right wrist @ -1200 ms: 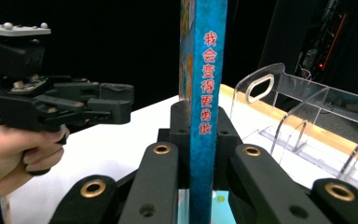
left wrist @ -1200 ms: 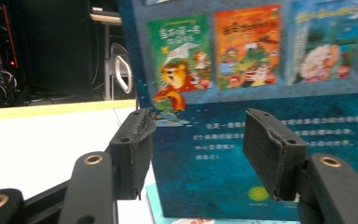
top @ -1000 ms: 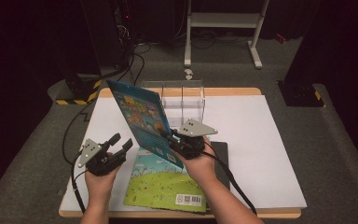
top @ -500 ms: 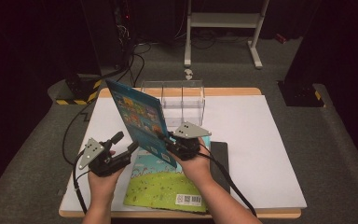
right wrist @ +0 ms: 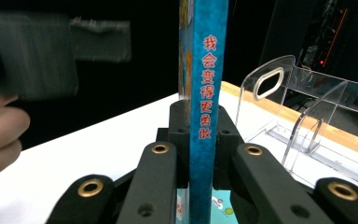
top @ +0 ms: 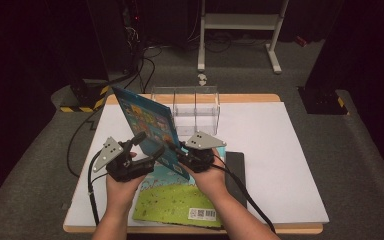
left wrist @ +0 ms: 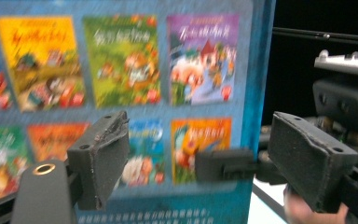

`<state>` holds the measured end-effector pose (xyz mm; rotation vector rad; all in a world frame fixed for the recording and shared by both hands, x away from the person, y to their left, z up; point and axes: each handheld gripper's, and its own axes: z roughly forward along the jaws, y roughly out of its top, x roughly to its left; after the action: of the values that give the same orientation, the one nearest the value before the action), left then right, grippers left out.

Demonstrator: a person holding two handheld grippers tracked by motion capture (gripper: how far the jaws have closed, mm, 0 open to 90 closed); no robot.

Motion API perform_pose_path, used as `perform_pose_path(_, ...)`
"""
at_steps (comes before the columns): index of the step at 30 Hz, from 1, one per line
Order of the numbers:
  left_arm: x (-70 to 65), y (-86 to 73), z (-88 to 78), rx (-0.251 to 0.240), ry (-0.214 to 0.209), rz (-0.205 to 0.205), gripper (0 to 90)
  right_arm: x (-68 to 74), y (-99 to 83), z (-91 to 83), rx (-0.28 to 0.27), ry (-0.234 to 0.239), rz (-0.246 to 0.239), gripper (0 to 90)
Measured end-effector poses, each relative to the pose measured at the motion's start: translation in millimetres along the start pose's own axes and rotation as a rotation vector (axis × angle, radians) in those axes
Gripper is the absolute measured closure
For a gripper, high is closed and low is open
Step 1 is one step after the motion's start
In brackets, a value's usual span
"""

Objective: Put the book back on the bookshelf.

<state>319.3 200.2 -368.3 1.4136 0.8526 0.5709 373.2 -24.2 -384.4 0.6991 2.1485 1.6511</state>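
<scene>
The thin blue picture book [right wrist: 205, 93] has red Chinese words going down its narrow spine, 我会变得勇敢, while the flat green picture book [top: 177, 202] lying on the table has a white barcode label [top: 201, 214] with lines and marks too small to read.

— Where do the arms sit?
— Both forearms come in from six o'clock. The left gripper [top: 147, 145] is held at about seven o'clock, above the counter, angled toward one o'clock.
— Its fingers?
— The fingers [left wrist: 100, 156] have just been opening and stand wide apart, pressing on nothing.
— And the right gripper [top: 172, 149]?
— Just beside the left, pointing toward ten o'clock, fingers [right wrist: 179, 135] clamped tight on the book [right wrist: 205, 93] by its spine edge.
</scene>
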Motion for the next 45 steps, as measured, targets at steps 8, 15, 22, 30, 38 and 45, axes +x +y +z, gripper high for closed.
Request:
perform_pose_path(8, -5.5, 16.8, 13.7, -0.011, -0.046, -0.055, 20.1, 0.8, -1.2, -0.4, -0.007, 0.007, 0.005, 81.3)
perform_pose_path(15, -6.6, 16.7, 21.4, -0.004, -0.037, -0.089, 18.1, 3.2, -1.8, -0.4, -0.006, 0.013, -0.001, 80.4)
perform_pose_path(22, -10.2, 16.2, 21.0, -0.001, 0.004, -0.077, 17.3, 0.2, -10.0, -4.9, 0.041, 0.035, 0.02, 73.4)
perform_pose_path(30, -18.3, 13.4, 18.4, 0.009, 0.055, -0.042, 16.7, 0.6, -19.8, -14.3, 0.073, 0.06, 0.003, 74.4)
perform_pose_path(38, -24.2, 10.7, 12.1, 0.024, 0.109, -0.001, 16.2, 8.8, -22.9, -14.4, 0.095, 0.104, -0.009, 73.5)
perform_pose_path(45, -26.6, 6.2, 4.9, 0.042, 0.15, 0.035, 17.2, 20.8, -21.8, -9.0, 0.119, 0.129, -0.038, 71.9)
